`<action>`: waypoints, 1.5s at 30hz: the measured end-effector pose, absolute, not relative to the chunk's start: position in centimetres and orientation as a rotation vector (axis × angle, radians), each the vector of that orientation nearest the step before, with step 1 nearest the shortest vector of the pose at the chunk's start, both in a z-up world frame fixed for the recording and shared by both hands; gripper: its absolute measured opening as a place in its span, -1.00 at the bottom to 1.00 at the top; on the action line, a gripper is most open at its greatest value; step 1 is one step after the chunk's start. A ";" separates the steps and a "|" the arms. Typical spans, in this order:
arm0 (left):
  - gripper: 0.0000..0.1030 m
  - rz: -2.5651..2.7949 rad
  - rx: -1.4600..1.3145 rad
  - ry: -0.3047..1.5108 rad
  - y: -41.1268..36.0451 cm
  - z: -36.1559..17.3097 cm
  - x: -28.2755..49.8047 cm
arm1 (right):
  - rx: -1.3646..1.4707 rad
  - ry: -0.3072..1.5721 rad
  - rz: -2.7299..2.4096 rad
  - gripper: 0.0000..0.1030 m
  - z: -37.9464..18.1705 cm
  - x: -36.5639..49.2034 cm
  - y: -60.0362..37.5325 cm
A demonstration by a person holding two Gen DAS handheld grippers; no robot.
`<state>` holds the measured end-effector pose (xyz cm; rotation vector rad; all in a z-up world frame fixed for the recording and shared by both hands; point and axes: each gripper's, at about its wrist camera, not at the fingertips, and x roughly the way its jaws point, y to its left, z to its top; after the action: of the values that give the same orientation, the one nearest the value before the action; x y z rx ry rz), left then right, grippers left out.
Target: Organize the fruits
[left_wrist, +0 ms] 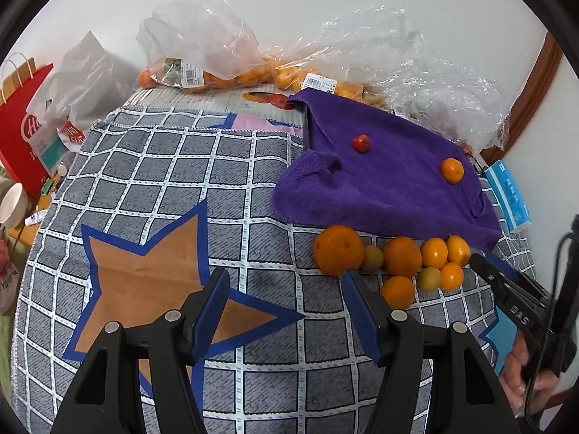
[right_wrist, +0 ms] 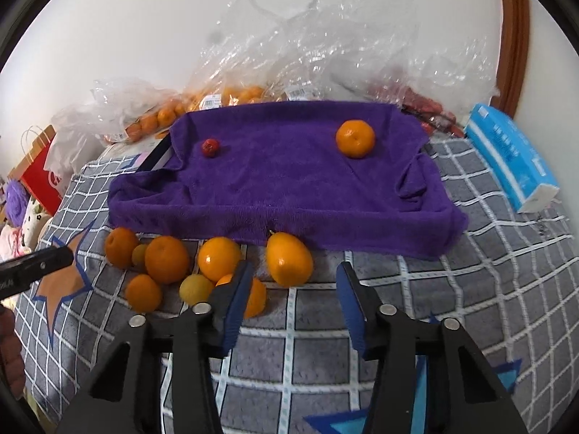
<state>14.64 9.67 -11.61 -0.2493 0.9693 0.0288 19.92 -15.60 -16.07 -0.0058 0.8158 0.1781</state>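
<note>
A purple towel covers a raised tray; it also shows in the left wrist view. On it lie a small red fruit and a mandarin. Several oranges and small yellow fruits lie in a cluster on the checked cloth in front of the towel, also seen in the left wrist view. My right gripper is open and empty, just in front of an oval orange fruit. My left gripper is open and empty, left of the cluster.
Clear plastic bags of oranges and red fruit lie behind the towel by the wall. A blue tissue pack lies at the right. A red paper bag stands at the left. The checked cloth has a star pattern.
</note>
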 end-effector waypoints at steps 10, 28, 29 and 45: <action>0.20 -0.014 -0.268 0.975 9.5 -12.0 15.7 | 0.035 0.866 0.198 -0.30 -17.7 22.5 -15.3; 0.11 -0.069 -0.259 1.014 5.9 -14.1 18.7 | 0.035 0.858 0.123 -0.33 -17.6 18.5 -20.1; 0.01 -0.069 -0.261 1.016 5.9 -14.3 18.8 | 0.041 0.855 0.127 -0.33 -17.7 18.5 -20.2; -0.18 -0.050 -0.245 1.041 6.8 -14.7 18.6 | -0.006 0.855 0.149 -0.32 -18.6 18.7 -19.4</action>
<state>18.59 6.75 -14.74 -0.2453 1.0406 -0.0501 18.68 -19.40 -18.59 -0.0062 0.8552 0.1492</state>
